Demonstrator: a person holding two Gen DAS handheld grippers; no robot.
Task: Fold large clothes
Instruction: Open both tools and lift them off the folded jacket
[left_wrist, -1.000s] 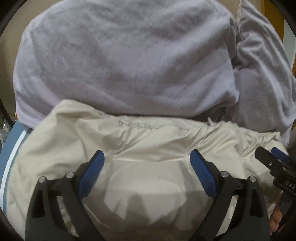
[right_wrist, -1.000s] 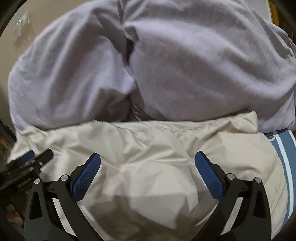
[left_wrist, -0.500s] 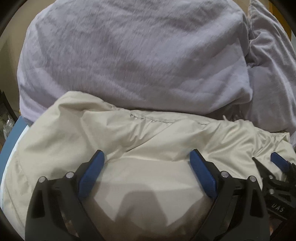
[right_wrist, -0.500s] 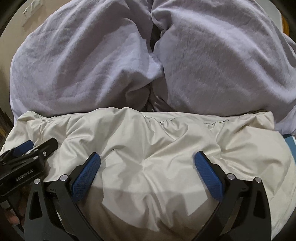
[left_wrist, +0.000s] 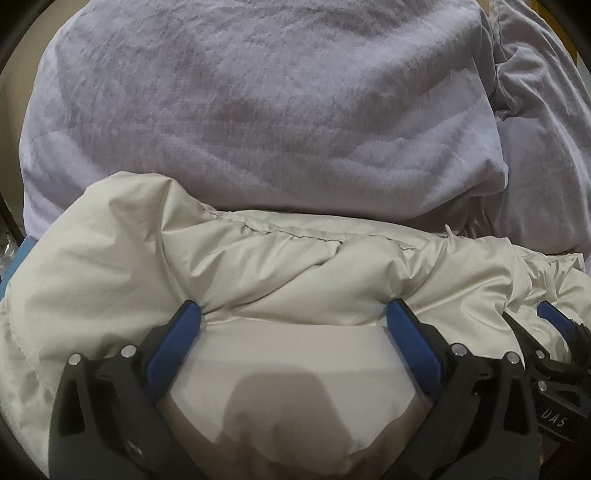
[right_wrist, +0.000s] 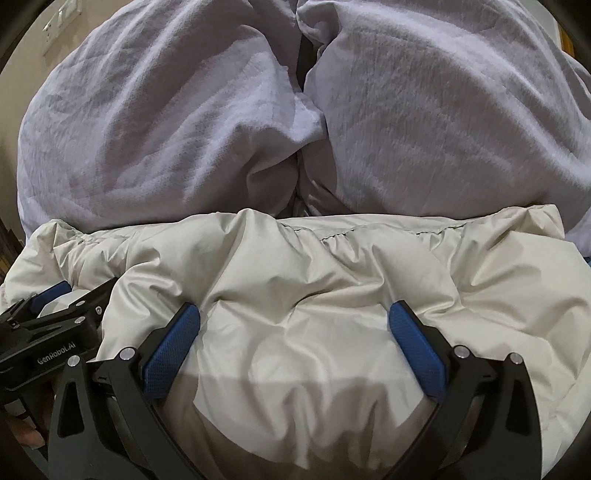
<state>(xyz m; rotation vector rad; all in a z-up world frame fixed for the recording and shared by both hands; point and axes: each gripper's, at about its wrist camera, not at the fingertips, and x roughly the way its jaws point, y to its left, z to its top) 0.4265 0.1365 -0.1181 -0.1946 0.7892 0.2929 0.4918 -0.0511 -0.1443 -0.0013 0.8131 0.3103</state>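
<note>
A puffy cream jacket (left_wrist: 258, 266) lies crumpled in front of a heap of lilac bedding (left_wrist: 258, 110). My left gripper (left_wrist: 293, 306) presses its blue fingertips (left_wrist: 190, 314) down into the jacket. Its jaws are opening, and a bulge of jacket cloth sits between them without being pinched. In the right wrist view the same jacket (right_wrist: 332, 266) swells between the wide-apart fingers of my right gripper (right_wrist: 293, 308), which is open and also pushed into the cloth. The two grippers stand side by side: the right gripper (left_wrist: 528, 314) shows at the left view's right edge, the left gripper (right_wrist: 86, 286) at the right view's left edge.
The lilac bedding (right_wrist: 147, 129) rises in two big mounds right behind the jacket and fills the far side. A strip of blue sheet (left_wrist: 26, 243) shows at the left. A wall switch (right_wrist: 61, 18) is at the upper left. A hand (right_wrist: 22, 435) holds the left gripper.
Both grippers have sunk toward the jacket, and their fingertips now dent the cloth. The jacket puffs up between and in front of the fingers. The bedding looks closer.
</note>
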